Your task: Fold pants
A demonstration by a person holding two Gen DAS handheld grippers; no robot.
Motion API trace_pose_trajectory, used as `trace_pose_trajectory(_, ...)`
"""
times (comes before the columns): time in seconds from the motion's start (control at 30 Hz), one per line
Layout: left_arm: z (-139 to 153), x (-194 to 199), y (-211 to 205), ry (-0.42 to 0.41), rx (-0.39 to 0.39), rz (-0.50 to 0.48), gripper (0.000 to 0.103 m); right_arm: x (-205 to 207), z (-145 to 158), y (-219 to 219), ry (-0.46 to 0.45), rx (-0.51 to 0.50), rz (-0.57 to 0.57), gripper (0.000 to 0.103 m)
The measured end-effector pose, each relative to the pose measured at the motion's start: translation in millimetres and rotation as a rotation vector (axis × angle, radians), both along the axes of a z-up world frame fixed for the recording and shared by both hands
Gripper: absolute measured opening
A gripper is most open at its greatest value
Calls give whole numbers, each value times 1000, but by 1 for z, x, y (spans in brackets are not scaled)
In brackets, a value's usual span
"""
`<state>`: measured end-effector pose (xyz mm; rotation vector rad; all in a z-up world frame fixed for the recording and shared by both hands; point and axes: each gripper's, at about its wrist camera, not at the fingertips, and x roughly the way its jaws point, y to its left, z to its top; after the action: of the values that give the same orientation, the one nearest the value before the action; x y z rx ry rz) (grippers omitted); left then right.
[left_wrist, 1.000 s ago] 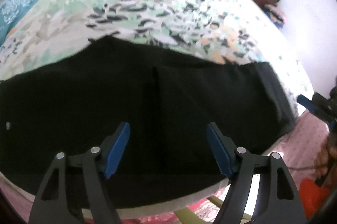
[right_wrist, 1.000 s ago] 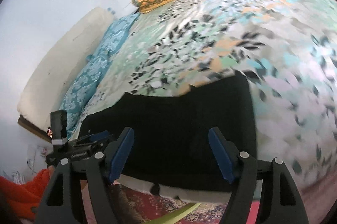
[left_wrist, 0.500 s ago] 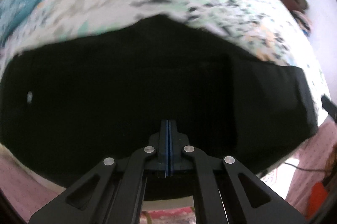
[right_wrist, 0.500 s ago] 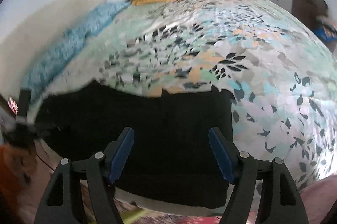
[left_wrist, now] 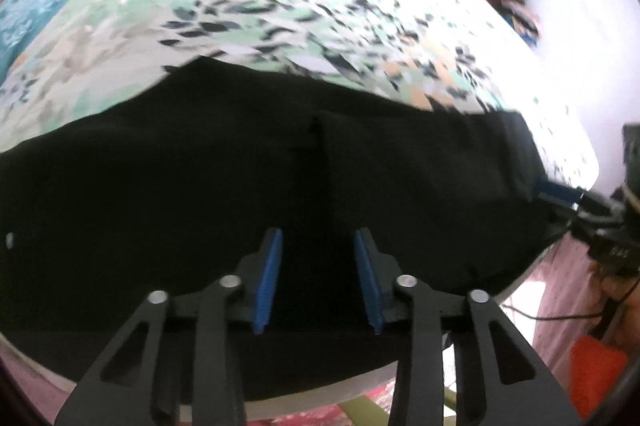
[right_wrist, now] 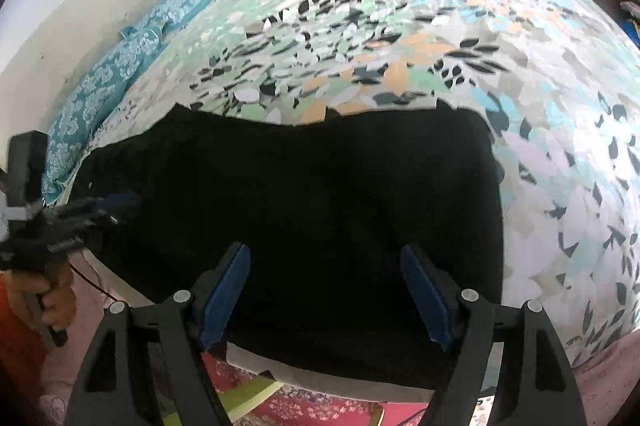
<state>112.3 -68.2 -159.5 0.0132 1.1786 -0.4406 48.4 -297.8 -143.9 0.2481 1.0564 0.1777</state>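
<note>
I have the black pants (left_wrist: 200,185) spread flat on the bed (left_wrist: 280,5), directly under both claws, for edge access. My left claw (left_wrist: 318,254) is opening, gripping nothing. My right claw (right_wrist: 326,270) hangs released over the near hem, ready to pinch.

Left gripper (left_wrist: 318,280) tilted steeply down, blue pads a narrow gap apart and opening, nothing pinched between them. Right gripper (right_wrist: 326,292) also angled down, pads spread wide, nothing gripped. A hand (right_wrist: 48,290) wraps the left gripper's handle, seen from the right wrist view. Both grippers near each other.
</note>
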Motion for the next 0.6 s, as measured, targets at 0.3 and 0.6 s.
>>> trace_pose_trajectory(0.3, 0, -8, -15, -7, 7, -71, 5, -3, 19, -3, -88, -78, -36, 78)
trace_pose_trajectory(0.6, -15, -9, -1, 13, 116, -43, 7, 12, -30, 18, 119, -231, 55, 92)
